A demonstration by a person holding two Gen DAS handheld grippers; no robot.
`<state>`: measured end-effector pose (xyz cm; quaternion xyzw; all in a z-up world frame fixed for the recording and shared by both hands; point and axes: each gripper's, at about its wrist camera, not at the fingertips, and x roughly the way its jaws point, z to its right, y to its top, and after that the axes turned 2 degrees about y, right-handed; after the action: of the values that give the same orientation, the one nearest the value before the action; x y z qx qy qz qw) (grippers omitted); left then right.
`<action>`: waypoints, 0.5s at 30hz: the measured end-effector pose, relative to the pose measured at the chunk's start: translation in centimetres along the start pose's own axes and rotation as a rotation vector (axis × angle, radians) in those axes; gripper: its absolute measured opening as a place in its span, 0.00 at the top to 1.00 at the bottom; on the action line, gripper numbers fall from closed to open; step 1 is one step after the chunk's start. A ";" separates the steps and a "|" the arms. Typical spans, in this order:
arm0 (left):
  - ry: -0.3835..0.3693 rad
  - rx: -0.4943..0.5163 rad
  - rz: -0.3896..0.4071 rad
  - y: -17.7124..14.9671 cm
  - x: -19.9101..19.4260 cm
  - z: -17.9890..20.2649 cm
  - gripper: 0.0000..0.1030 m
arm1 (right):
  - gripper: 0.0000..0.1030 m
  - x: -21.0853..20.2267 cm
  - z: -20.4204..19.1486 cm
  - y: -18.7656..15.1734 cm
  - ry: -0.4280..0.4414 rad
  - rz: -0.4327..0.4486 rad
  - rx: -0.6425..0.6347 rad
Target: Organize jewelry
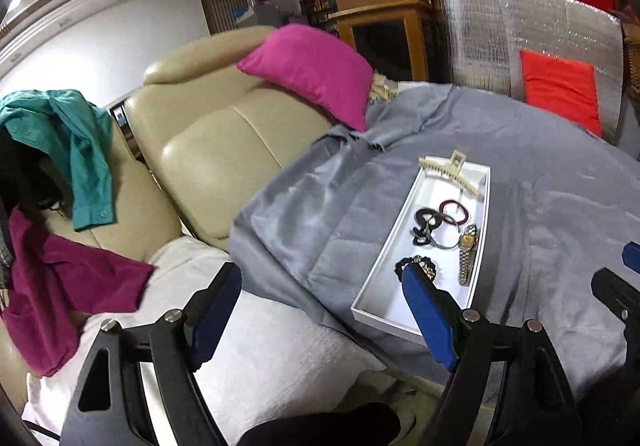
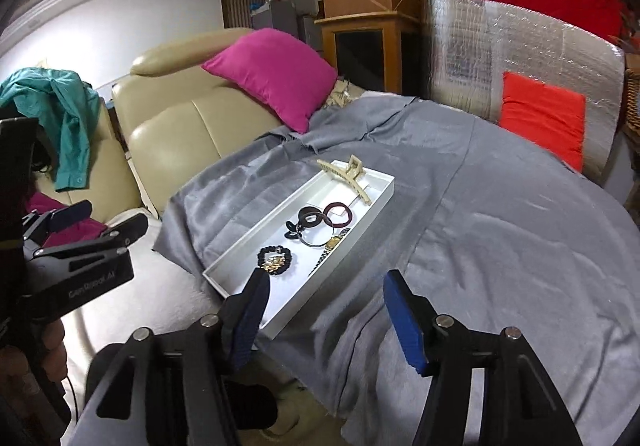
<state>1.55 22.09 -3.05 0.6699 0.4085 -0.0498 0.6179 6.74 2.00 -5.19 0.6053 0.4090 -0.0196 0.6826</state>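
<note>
Both grippers, left and right, hung spread and empty; the tray held every piece at 12 o'clock. Best approach low, pinch the beaded bracelet cleanly.

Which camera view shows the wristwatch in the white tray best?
The left wrist view: the wristwatch lies fully visible, gold face and metal band. In the right wrist view the wristwatch is foreshortened and partly hidden behind the white tray wall.

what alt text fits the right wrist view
A white tray on a grey cloth holds a hair clip, hair ties, a watch and a bracelet. The open right gripper hovers before it.
</note>
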 end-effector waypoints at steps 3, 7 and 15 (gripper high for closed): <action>0.025 -0.005 0.029 0.1 -2.1 -0.9 0.15 | 0.34 -2.6 -0.8 -0.2 -0.009 0.023 -0.006; 0.037 -0.007 0.066 -0.1 -4.8 -1.9 0.14 | 0.34 -5.1 -1.8 -0.2 -0.010 0.042 0.001; 0.005 -0.011 0.104 -0.3 -9.1 -3.2 0.11 | 0.32 -9.5 -3.3 -0.1 -0.010 0.086 0.042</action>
<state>-6.07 20.42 2.65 0.6870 0.3749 -0.0140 0.6223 -1.39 0.29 0.46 0.6366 0.3785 -0.0020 0.6720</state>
